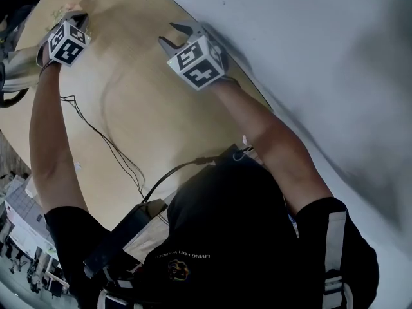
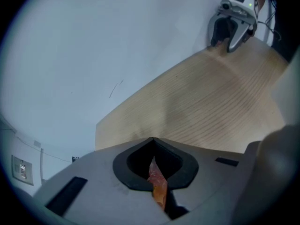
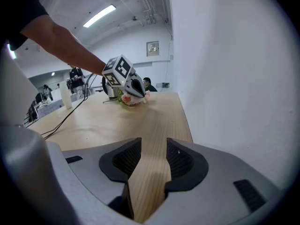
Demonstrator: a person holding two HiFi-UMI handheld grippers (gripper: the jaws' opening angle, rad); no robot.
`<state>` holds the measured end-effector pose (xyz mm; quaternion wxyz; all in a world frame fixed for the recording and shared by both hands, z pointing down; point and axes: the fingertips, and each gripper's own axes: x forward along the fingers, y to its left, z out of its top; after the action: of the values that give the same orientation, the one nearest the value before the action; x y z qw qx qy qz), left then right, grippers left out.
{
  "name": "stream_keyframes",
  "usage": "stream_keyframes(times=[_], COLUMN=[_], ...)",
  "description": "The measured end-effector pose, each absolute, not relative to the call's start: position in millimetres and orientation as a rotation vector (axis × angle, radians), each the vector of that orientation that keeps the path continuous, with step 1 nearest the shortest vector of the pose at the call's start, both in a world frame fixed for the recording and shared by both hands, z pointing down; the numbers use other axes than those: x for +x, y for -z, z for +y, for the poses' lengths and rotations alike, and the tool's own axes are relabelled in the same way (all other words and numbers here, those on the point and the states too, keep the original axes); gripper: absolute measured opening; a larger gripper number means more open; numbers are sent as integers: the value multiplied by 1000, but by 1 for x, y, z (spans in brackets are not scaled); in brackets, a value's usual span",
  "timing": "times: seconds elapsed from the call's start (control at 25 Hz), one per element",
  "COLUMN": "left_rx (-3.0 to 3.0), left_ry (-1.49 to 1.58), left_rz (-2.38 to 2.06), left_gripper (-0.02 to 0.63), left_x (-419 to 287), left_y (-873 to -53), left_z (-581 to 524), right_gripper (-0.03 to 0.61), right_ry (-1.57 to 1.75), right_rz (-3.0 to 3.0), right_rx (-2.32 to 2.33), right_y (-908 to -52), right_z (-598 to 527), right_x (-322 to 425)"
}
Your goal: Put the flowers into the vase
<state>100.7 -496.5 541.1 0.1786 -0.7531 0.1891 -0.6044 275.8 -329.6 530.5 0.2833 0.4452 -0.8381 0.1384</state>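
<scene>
Left tongs are closed, pinching an orange-red strip of the flowers between the pads. From the right gripper view, the flowers lie as a small pink and green bunch on the wooden table, with the left tongs down on them. Right tongs stand apart with nothing between them, low over the table near the white wall, well apart from the flowers.

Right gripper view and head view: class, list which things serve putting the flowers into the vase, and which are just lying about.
Job in hand:
- flowers, pinched in the shut left gripper
- right gripper, open and empty
- vase: not clearly made out

Lying about:
- black cable across the table
- white bottle at the far end
</scene>
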Motion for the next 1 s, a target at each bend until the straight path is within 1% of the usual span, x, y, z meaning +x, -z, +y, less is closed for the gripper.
stream_keyframes(times=[0.56, 0.84, 1.0], left_rx=[-2084, -2052, -2015], left_ry=[1685, 1654, 1639], left_rz=[585, 607, 620], left_gripper=[3, 3, 3], left_x=[78, 72, 78], left_y=[-507, -471, -470], left_z=[-482, -472, -463], right_gripper=[163, 163, 163], right_ry=[-321, -291, -272], right_rz=[-2279, -2300, -2328], right_rx=[1154, 1126, 1117], right_y=[-520, -503, -518], right_z=[-321, -314, -308], right_x=[249, 239, 239])
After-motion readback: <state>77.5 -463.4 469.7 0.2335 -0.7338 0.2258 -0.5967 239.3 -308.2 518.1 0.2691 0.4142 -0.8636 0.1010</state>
